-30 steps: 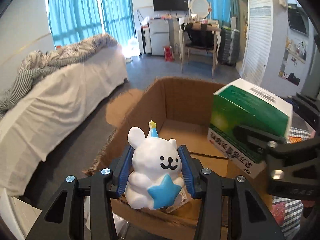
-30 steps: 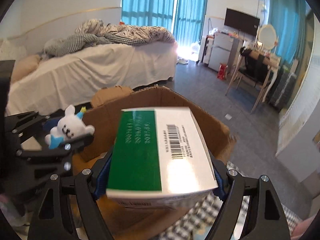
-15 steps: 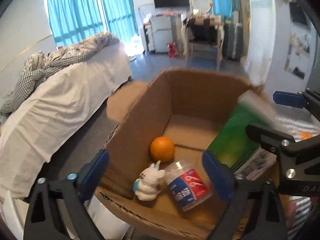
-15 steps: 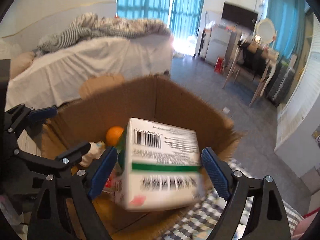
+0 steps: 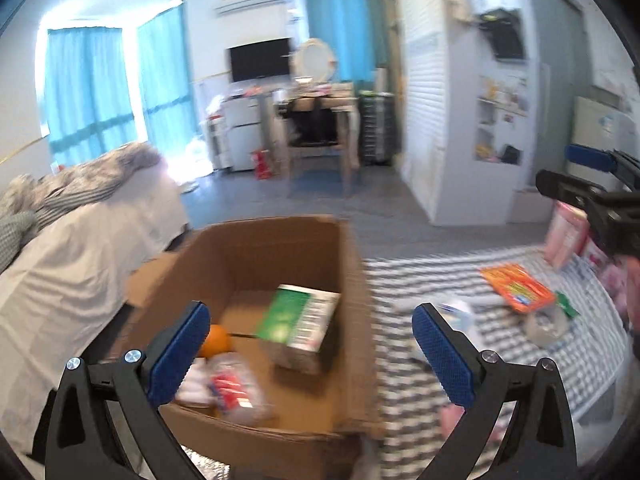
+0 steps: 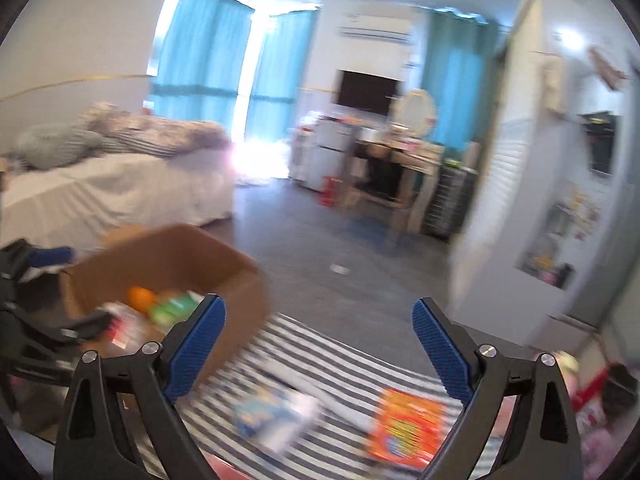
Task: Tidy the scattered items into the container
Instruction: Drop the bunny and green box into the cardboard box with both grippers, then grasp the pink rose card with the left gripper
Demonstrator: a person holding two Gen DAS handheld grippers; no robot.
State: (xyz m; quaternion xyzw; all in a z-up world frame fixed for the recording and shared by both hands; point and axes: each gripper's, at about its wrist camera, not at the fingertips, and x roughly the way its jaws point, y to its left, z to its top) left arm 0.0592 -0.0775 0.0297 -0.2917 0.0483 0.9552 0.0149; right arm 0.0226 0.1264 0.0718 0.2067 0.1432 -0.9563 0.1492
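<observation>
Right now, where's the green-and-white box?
In the left wrist view, the green-and-white box lies inside the cardboard box, toward its right wall, with the orange to its left.

Motion blur is smearing both views. In the brown cardboard box (image 5: pixel 352 280), the clear round tub with a red and blue label (image 5: pixel 236 394) is showing only as a streak, its print unreadable. The blue padded finger (image 5: pixel 180 354) of the left gripper is covering part of the orange fruit (image 5: pixel 218 340). The orange printed packet (image 6: pixel 406 426) on the striped cloth (image 6: pixel 320 356) is blurring beyond reading.
</observation>
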